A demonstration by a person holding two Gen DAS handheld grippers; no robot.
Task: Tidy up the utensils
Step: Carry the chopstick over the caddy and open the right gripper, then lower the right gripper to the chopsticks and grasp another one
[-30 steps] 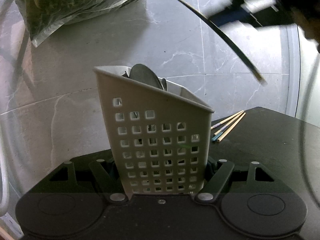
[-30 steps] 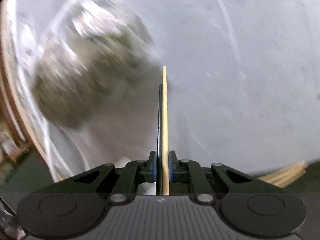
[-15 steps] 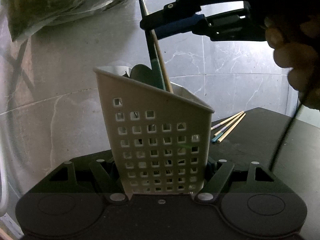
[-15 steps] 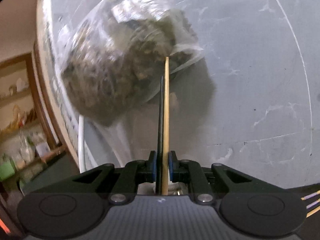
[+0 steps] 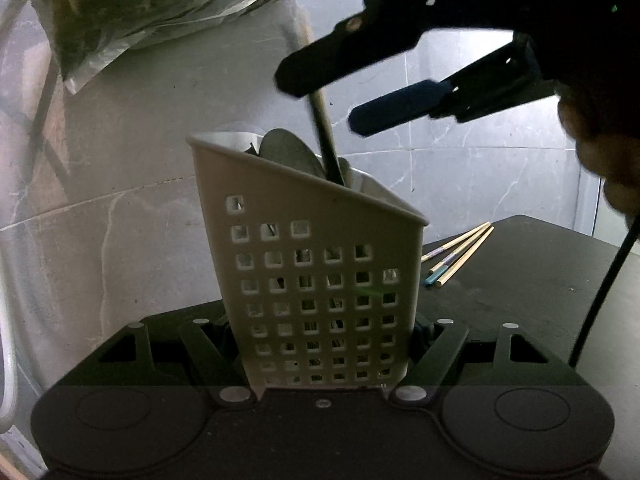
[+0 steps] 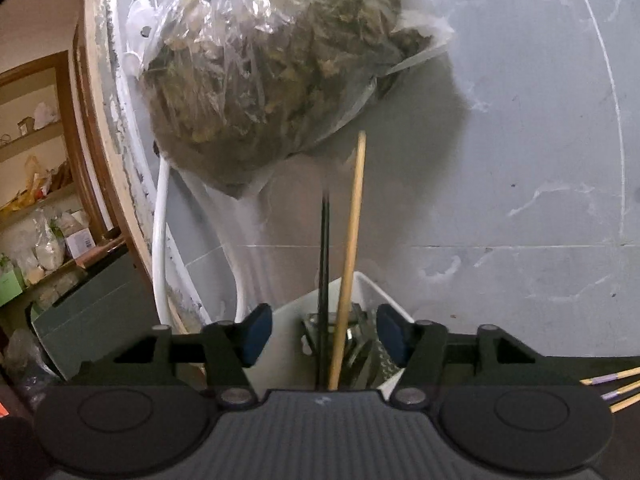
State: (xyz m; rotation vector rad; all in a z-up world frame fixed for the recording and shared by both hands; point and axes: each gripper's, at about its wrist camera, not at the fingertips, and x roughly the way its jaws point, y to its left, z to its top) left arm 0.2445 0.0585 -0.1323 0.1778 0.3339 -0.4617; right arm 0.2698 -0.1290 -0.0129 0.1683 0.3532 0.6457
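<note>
Right wrist: chopsticks (image 6: 348,240) prob. upright in caddy (image 6: 288,316).

Dark tabletop (image 5: 540,280), matte black, filled the lower right of the left wrist view and showed as a dark strip at the right edge of the right wrist view. Three loose chopsticks (image 5: 460,254) lay flat on it near its far edge, side by side, nearly touching, with purple and teal bands near their ends. White perforated utensil caddy (image 5: 320,280) stood upright at the tabletop's left part; its base was hidden, so contact could not be confirmed.
</note>
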